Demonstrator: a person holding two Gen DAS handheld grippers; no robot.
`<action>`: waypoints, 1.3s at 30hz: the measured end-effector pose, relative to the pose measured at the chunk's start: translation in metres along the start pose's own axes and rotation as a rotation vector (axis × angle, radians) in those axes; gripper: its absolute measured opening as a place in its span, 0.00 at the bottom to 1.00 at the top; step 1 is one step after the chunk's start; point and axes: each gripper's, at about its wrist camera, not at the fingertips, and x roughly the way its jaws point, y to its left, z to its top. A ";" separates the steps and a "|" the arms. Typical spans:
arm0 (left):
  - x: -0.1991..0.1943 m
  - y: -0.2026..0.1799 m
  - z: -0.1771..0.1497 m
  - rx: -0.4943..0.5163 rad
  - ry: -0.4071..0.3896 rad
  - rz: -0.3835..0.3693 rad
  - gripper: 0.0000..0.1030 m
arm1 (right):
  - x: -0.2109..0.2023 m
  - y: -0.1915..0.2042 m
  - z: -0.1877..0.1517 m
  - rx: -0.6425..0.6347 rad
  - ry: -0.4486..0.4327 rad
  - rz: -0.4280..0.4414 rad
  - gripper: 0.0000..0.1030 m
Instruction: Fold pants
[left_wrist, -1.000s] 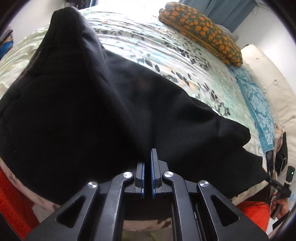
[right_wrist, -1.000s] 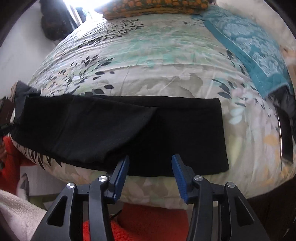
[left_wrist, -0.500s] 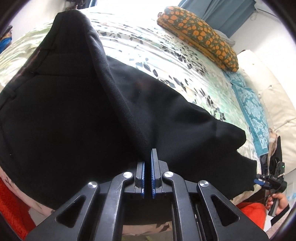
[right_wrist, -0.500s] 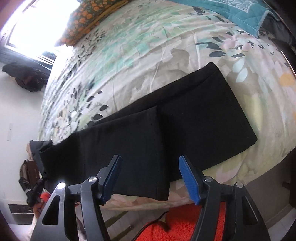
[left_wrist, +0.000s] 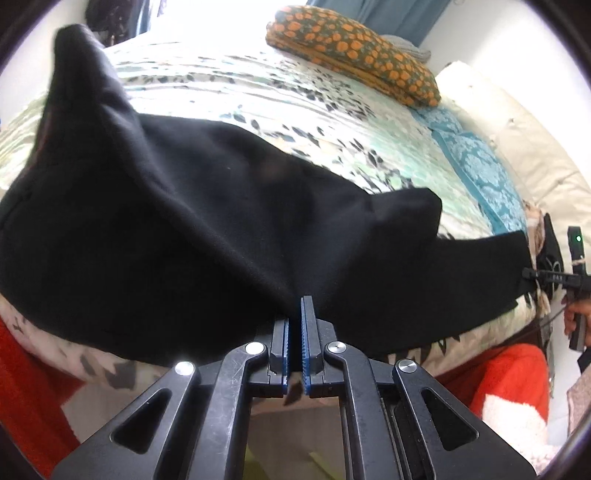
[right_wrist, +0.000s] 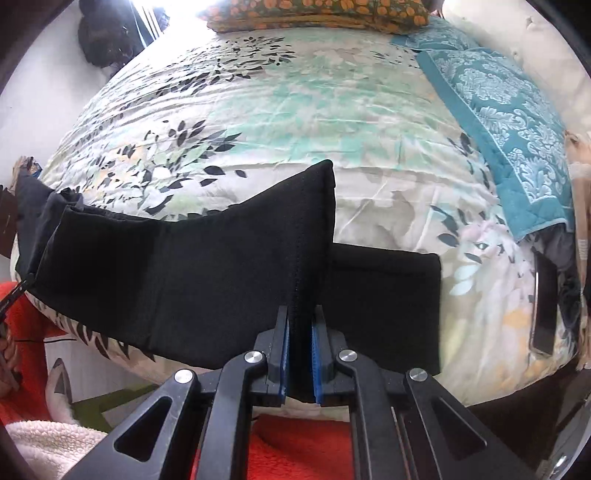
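Black pants lie along the near edge of a floral bed. My left gripper is shut on the pants' near edge at the waist end and lifts the cloth into a peak. My right gripper is shut on the hem of one black leg, raised off the bed, while the other leg end lies flat behind it. The right gripper also shows small at the far right of the left wrist view, at the leg end.
The floral bedspread covers the bed. An orange spotted pillow and a teal patterned cloth lie at the far side. A dark flat object sits by the right bed edge. Red fabric is below the bed.
My right gripper has closed on the leg hem and lifted it; it was open before. My left gripper stays shut on the pants and the cloth has shifted slightly.
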 end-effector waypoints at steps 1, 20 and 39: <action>0.008 -0.003 0.000 0.004 0.020 -0.005 0.03 | 0.007 -0.011 0.001 0.040 0.018 -0.006 0.10; 0.037 -0.035 -0.009 0.086 0.126 -0.075 0.04 | 0.046 -0.115 -0.032 0.366 0.083 0.022 0.11; -0.003 -0.025 -0.027 0.182 0.226 -0.073 0.55 | 0.024 -0.133 -0.052 0.456 -0.063 -0.217 0.81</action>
